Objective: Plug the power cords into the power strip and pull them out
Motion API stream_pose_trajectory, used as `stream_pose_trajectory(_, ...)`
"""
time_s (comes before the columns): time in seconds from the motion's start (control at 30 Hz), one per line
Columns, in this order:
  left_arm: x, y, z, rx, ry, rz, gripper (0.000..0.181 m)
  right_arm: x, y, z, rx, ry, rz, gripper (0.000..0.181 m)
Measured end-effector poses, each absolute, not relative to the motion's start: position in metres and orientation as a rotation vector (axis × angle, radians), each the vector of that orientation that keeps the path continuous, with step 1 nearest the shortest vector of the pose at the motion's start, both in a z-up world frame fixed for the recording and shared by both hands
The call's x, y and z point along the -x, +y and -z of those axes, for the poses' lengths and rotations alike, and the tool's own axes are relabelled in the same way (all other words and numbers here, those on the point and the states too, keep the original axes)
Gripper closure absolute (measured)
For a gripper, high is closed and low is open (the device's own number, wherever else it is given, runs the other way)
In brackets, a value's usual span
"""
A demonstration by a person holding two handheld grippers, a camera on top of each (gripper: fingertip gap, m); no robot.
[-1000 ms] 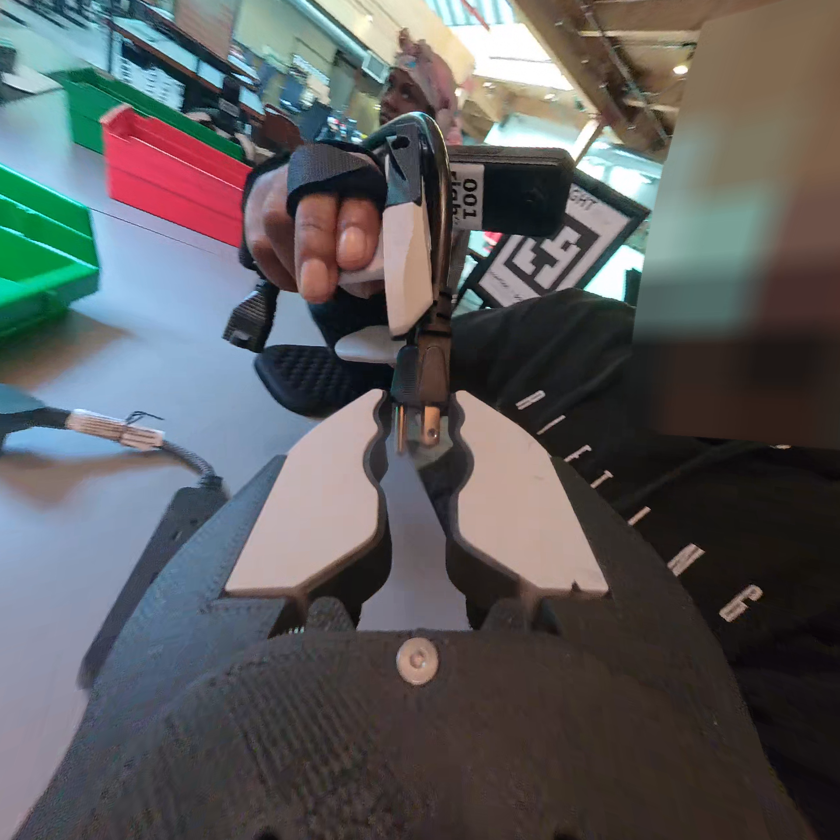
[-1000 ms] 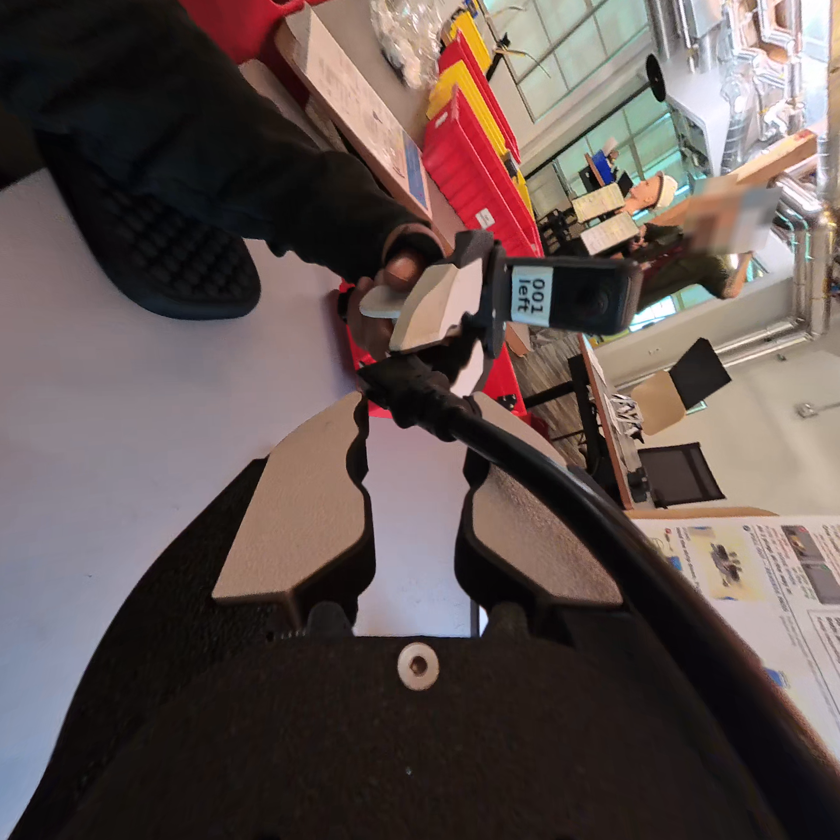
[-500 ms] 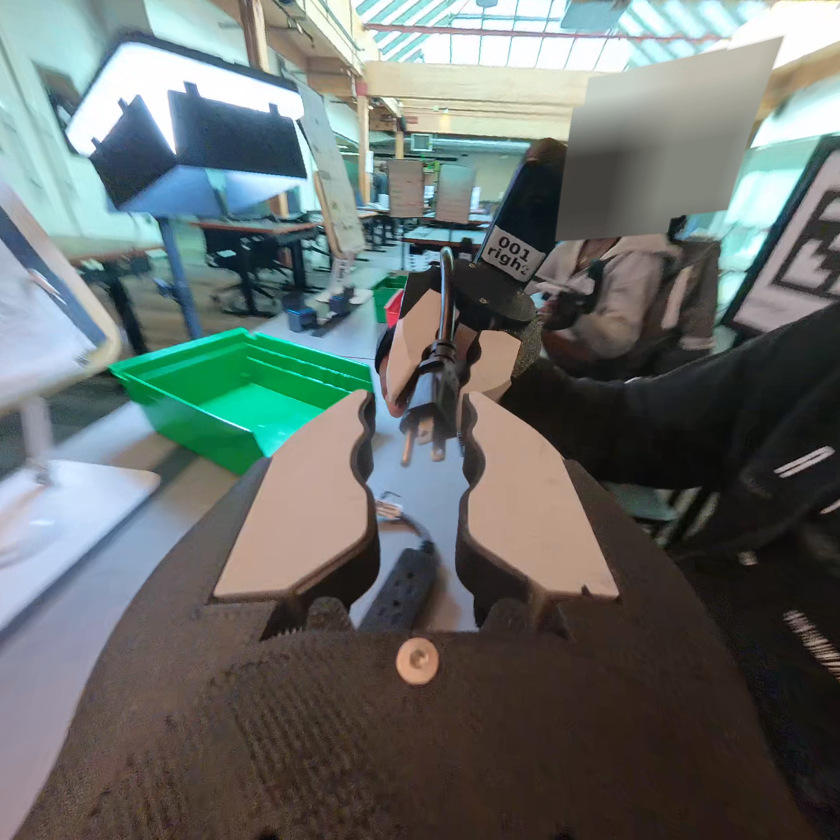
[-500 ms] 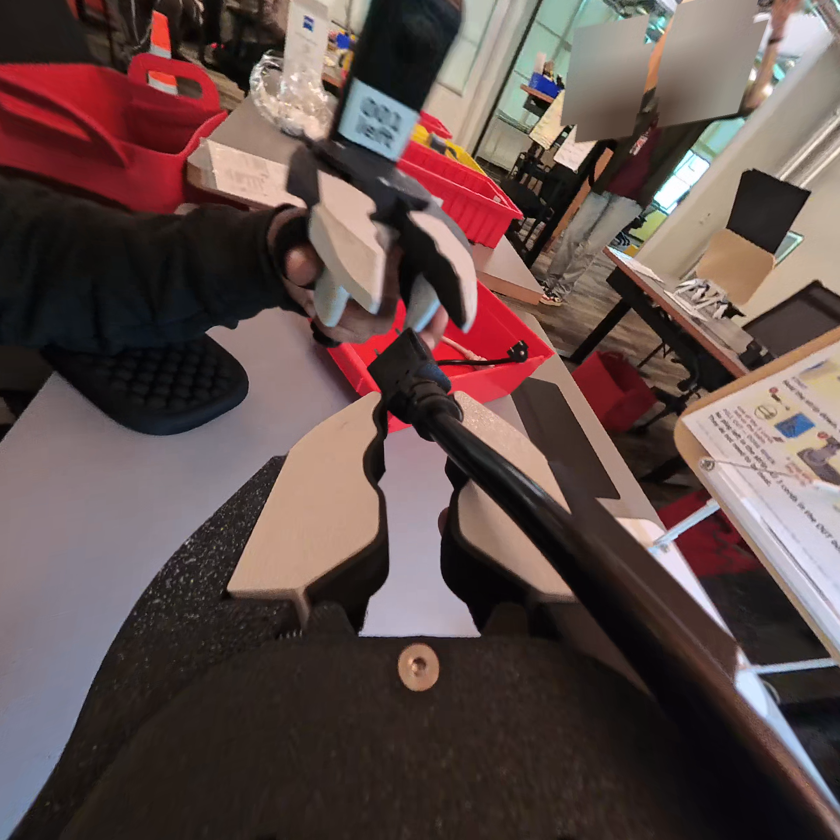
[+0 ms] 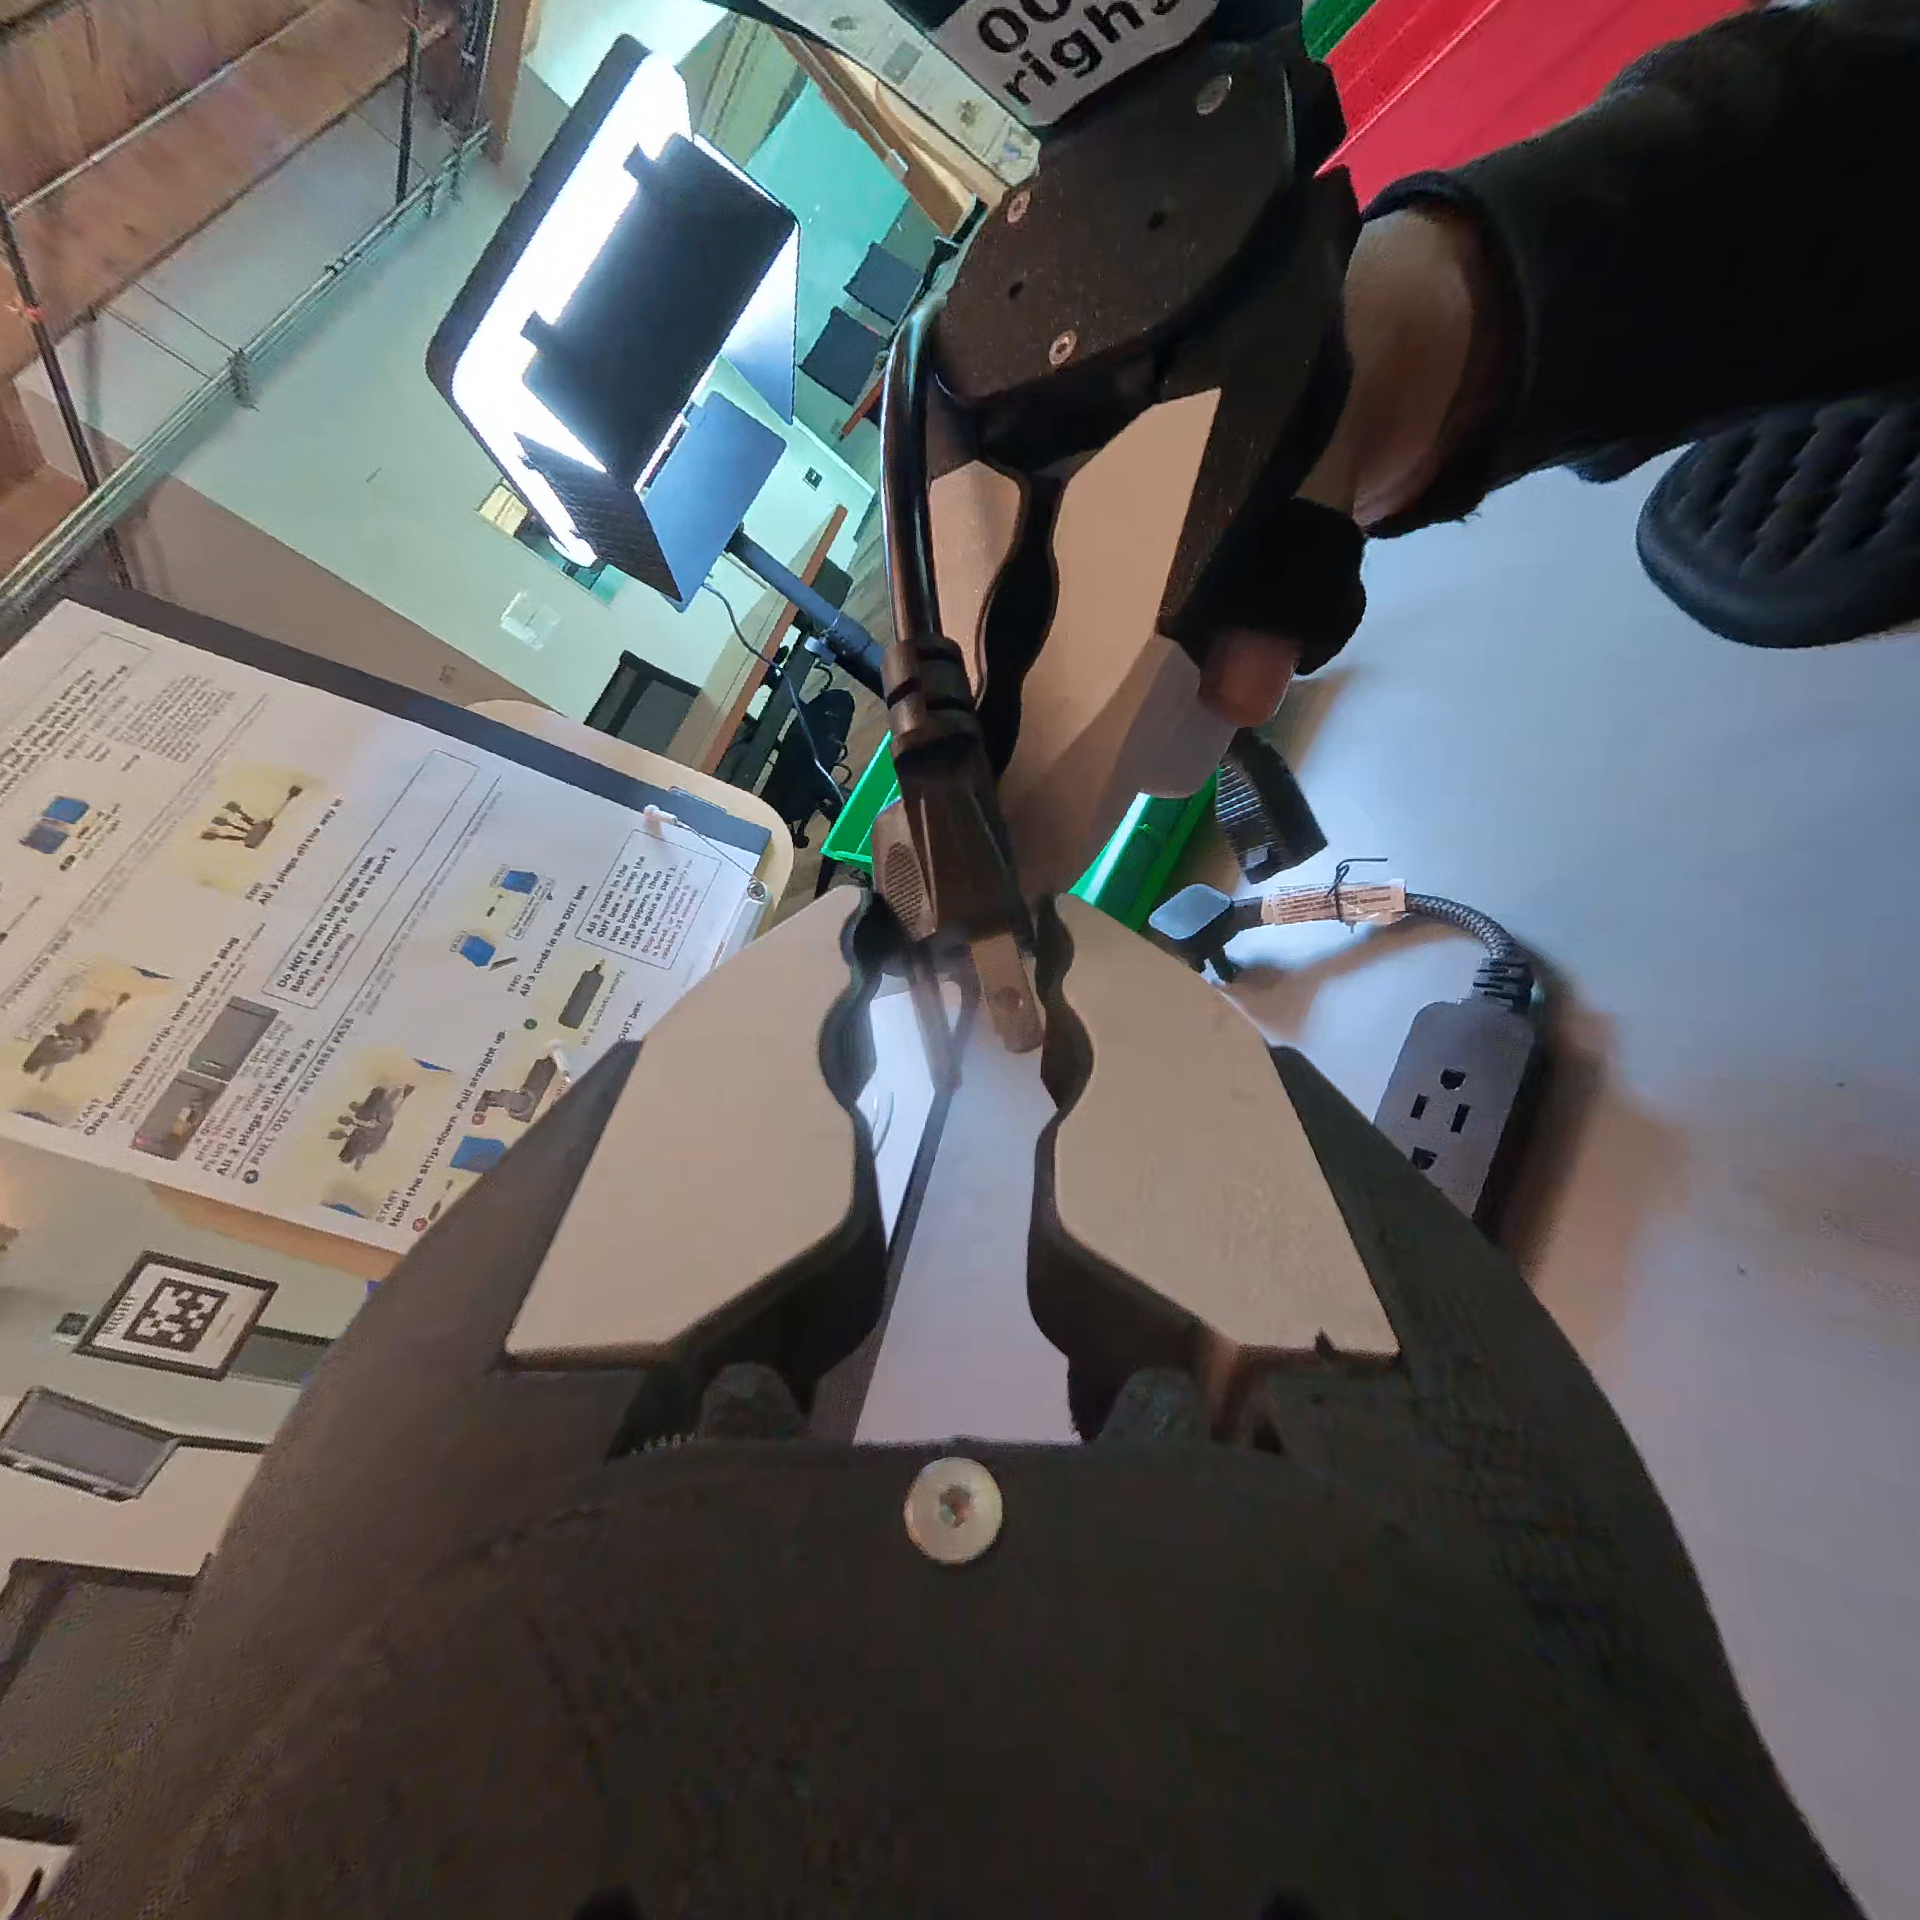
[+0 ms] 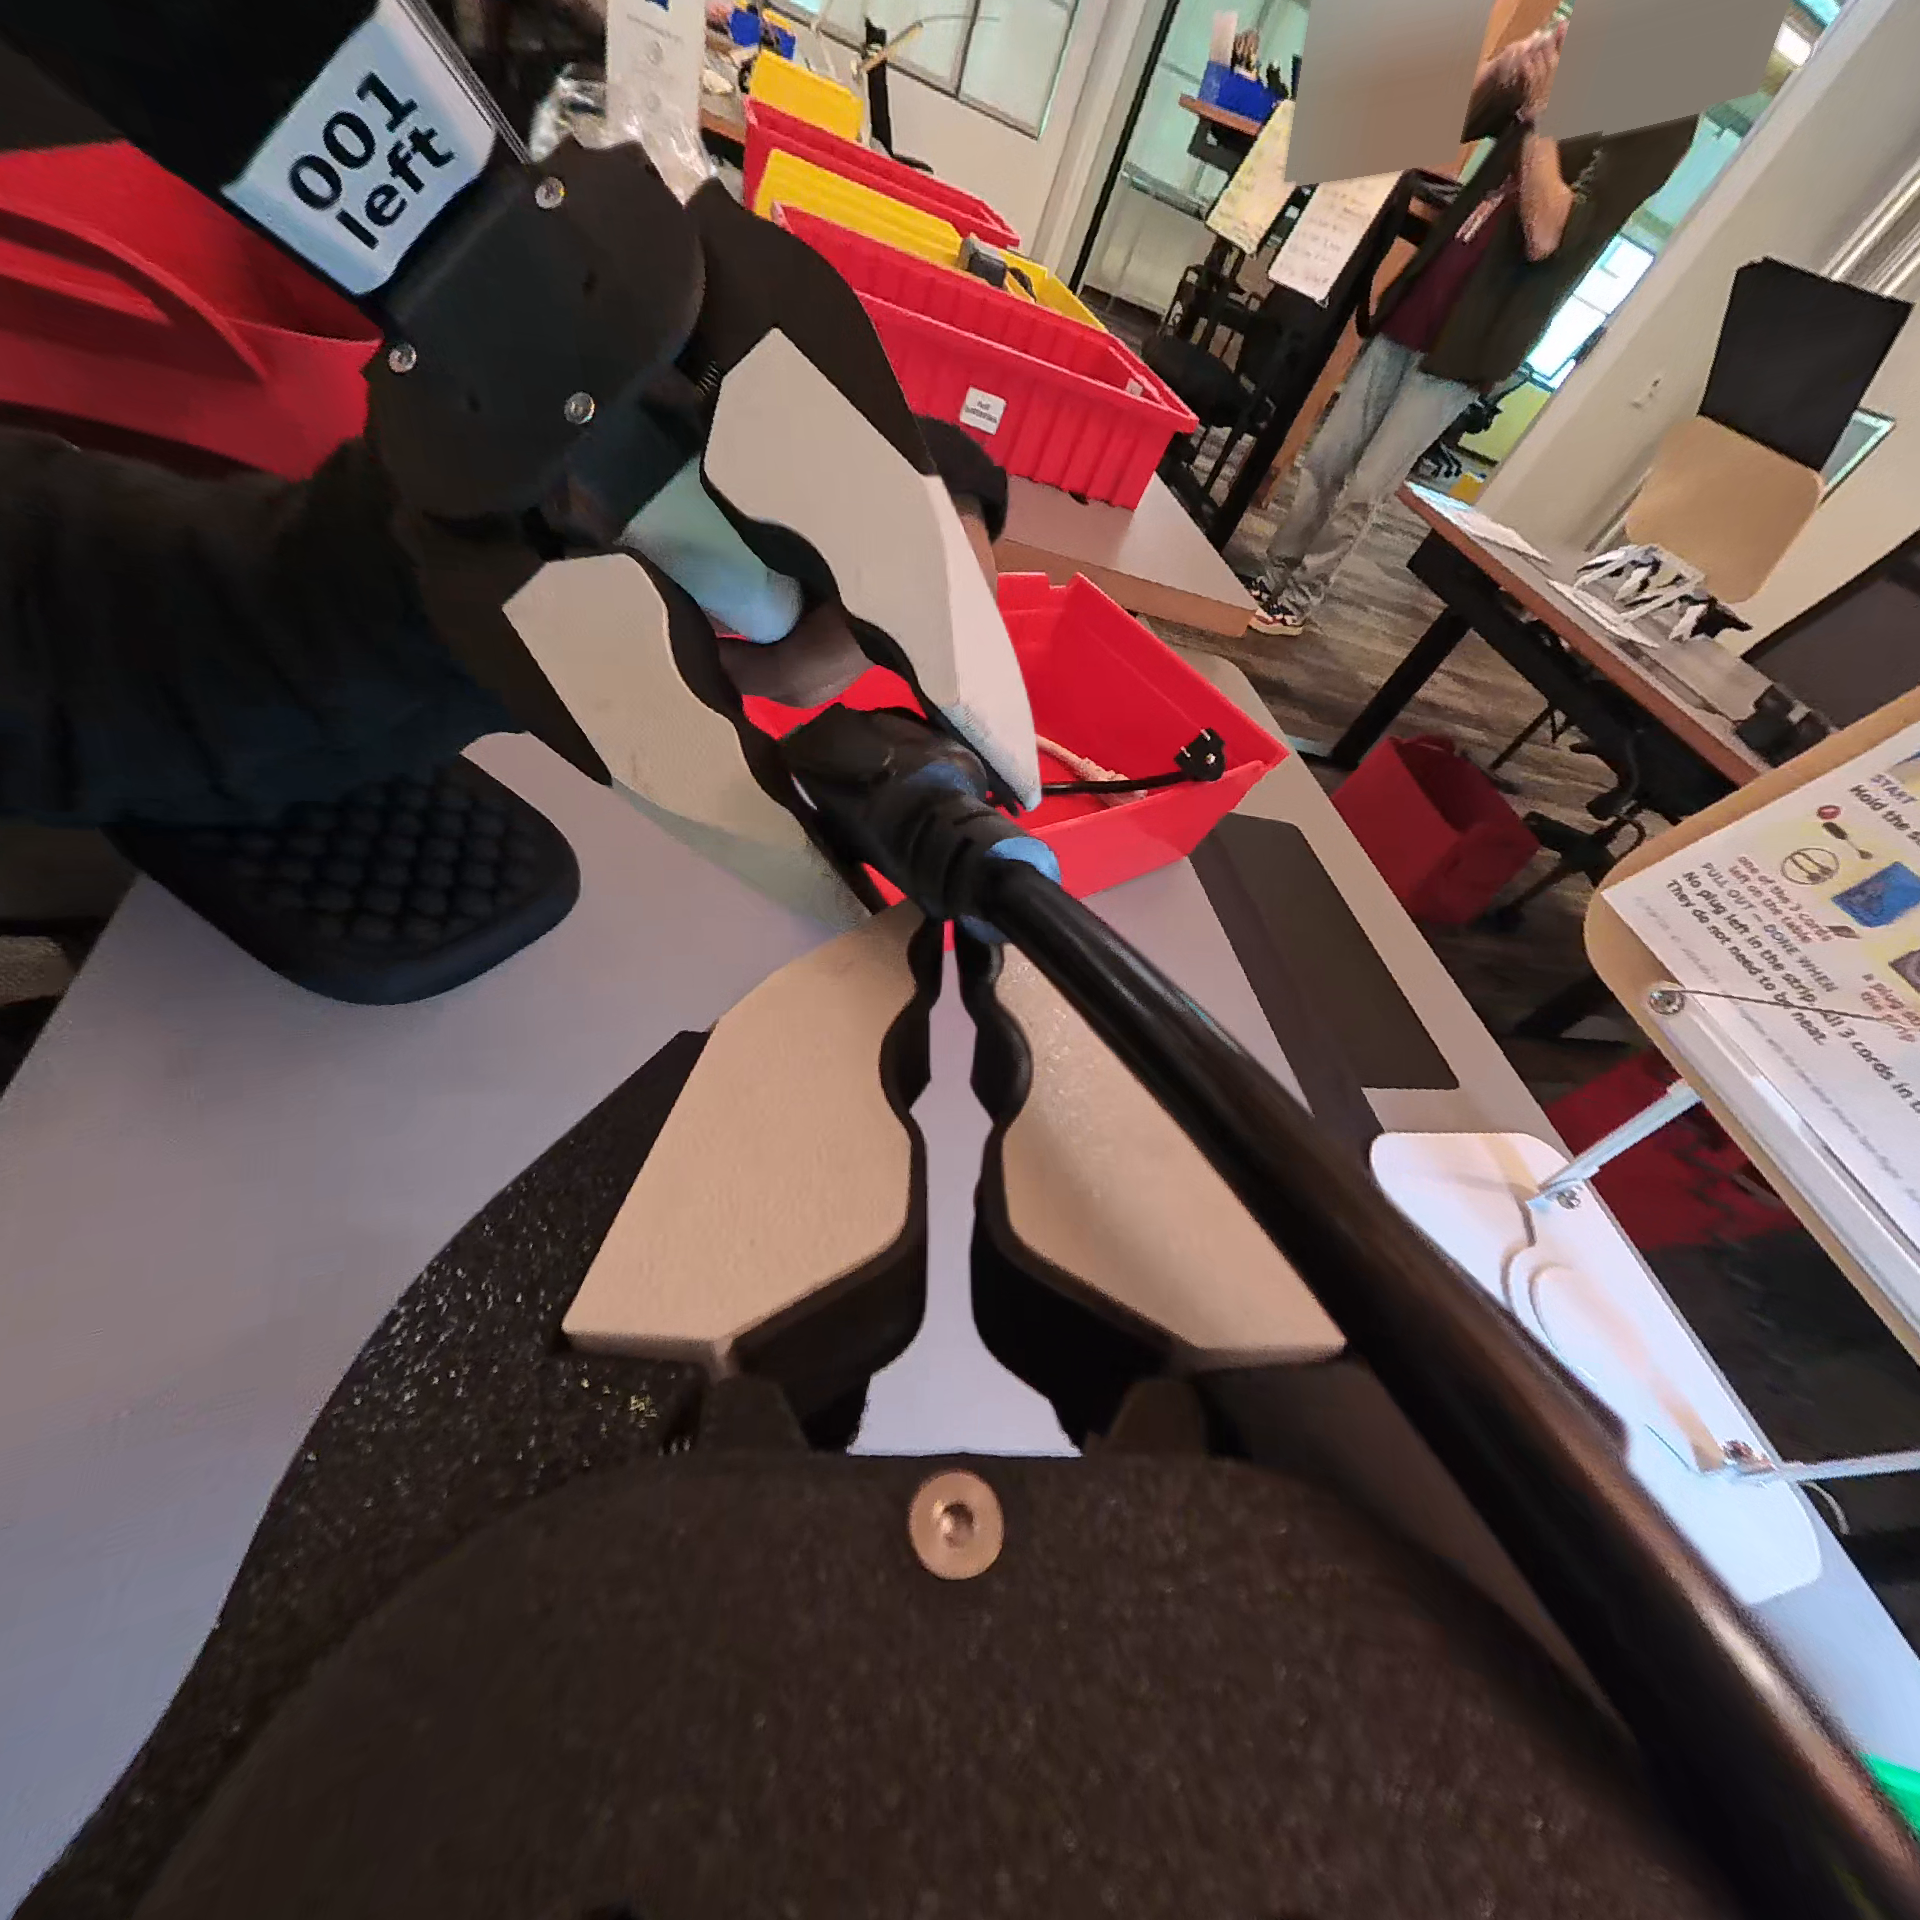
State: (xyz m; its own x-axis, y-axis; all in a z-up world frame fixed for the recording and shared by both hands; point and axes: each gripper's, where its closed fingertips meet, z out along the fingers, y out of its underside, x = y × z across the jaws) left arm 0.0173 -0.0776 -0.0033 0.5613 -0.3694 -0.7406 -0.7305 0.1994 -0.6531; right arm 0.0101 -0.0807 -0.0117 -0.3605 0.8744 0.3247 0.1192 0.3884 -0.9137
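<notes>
My right gripper [image 6: 951,940], nearly closed, now pinches the plug [image 5: 940,852], its prongs entering my spread left gripper [image 5: 951,945]: regrasp underway.

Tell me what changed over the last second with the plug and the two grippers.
The left gripper closed in until the plug prongs sit between its fingertips; its jaws remain apart. The right gripper narrowed, with the cord lying across its right finger. The power strip lies unplugged on the table.
</notes>
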Motion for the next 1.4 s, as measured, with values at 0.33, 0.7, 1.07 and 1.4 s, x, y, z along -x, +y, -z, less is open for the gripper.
stream_pose_trajectory(0.33, -0.038, -0.098, -0.016, 1.53, 0.712, 0.741, 0.154, -0.014, -0.08, -0.009, 0.603, -1.606, -1.063, 0.126)
stream_pose_trajectory(0.7, -0.066, -0.118, 0.013, 1.471, 0.589, 1.85, 0.154, -0.034, -0.113, -0.002, 0.322, -1.74, -0.991, 0.134)
stream_pose_trajectory(1.07, -0.032, -0.092, 0.01, 1.449, 0.513, 1.478, 0.147, -0.027, -0.095, 0.0, 0.55, -1.759, -1.038, 0.156)
stream_pose_trajectory(1.4, -0.017, -0.074, 0.024, 1.545, 0.747, 0.461, 0.154, -0.014, -0.073, 0.014, 0.991, -1.748, -1.264, 0.156)
